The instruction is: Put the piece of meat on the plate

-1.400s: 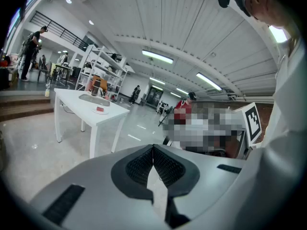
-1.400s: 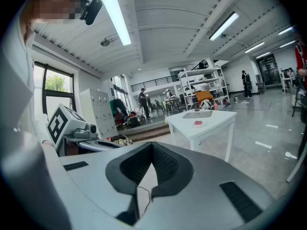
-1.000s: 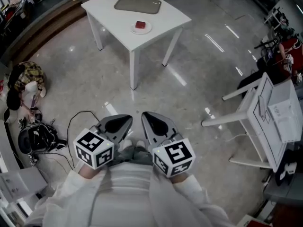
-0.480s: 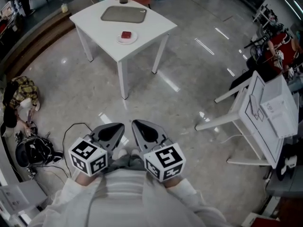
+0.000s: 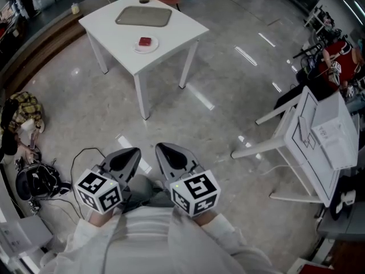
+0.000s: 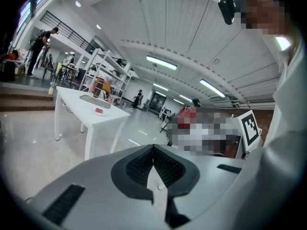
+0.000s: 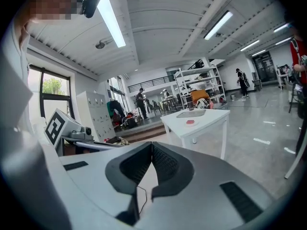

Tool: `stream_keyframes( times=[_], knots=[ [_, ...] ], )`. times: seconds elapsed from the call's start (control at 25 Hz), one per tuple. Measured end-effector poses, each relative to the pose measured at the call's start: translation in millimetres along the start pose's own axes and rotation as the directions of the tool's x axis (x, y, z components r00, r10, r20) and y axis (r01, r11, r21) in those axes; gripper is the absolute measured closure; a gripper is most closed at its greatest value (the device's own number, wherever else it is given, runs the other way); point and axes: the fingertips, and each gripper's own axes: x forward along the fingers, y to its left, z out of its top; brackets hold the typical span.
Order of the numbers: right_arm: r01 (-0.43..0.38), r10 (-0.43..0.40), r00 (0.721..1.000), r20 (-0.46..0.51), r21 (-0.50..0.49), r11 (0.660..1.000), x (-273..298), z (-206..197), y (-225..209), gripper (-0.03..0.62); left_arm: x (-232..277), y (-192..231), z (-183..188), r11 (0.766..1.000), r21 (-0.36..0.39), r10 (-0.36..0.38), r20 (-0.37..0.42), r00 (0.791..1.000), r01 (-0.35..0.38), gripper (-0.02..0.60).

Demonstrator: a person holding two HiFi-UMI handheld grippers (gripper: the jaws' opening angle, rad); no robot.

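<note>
Left gripper (image 5: 132,153) and right gripper (image 5: 163,149) are both pinched shut on nothing, well apart from the white table (image 5: 177,30), where the meat (image 5: 145,41) looks already on the plate (image 5: 153,48), so a needless grab could drag it off.

A white table (image 5: 171,36) stands on a glossy grey stone floor (image 5: 228,96) streaked with reflections, under a white ceiling with long strip lights (image 7: 111,20). Behind the table runs a low wooden step (image 5: 40,47), and further back stands open white shelving (image 7: 196,75). Well to the table's right a second white table (image 5: 313,147) lies tipped on its side. To the table's left a heap of bags and cables (image 5: 34,181) lies on the floor, and pale lockers (image 7: 93,111) stand by a window (image 7: 50,87) showing green leaves.
</note>
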Motion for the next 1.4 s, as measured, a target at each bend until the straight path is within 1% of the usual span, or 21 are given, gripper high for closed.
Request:
stream_keyframes(
  times=[0.16,0.32,0.44,0.64,0.8,0.96,1.16,1.28,1.4],
  knots=[
    [0.001,-0.001,1.0,-0.021,0.011,1.0,4,-6,-11,0.579,7,8,-4,0.999,-0.041,0.019,-0.007,1.0,-0.019,0.572],
    [0.007,-0.007,1.0,-0.024,0.014,1.0,17,-2,-25,0.579,18,22,-1,0.998,-0.055,0.032,-0.02,0.999,-0.033,0.572],
    [0.03,-0.03,0.999,-0.021,0.021,0.999,31,6,-46,0.579,33,38,8,0.998,-0.051,0.018,-0.027,0.999,-0.02,0.572],
    [0.075,-0.075,0.997,-0.001,0.04,0.996,73,28,-82,0.579,64,80,37,0.999,-0.033,0.0,-0.037,0.999,-0.001,0.572],
    [0.085,-0.086,0.996,0.006,0.02,0.996,116,55,-99,0.579,91,115,64,0.998,-0.035,-0.046,-0.064,0.997,0.044,0.572],
    [0.106,-0.107,0.994,0.031,0.014,0.994,156,86,-116,0.579,113,148,95,0.997,-0.018,-0.074,-0.077,0.994,0.073,0.572],
    [0.136,-0.136,0.99,0.044,0.014,0.991,206,112,-129,0.579,133,190,130,0.994,-0.008,-0.108,-0.086,0.991,0.107,0.572],
    [0.151,-0.151,0.987,0.046,0.018,0.988,228,120,-135,0.579,140,209,140,0.993,-0.002,-0.118,-0.095,0.988,0.119,0.572],
    [0.16,-0.161,0.986,0.034,0.032,0.987,242,119,-138,0.579,149,222,142,0.992,-0.023,-0.129,-0.103,0.986,0.127,0.572]
  ],
)
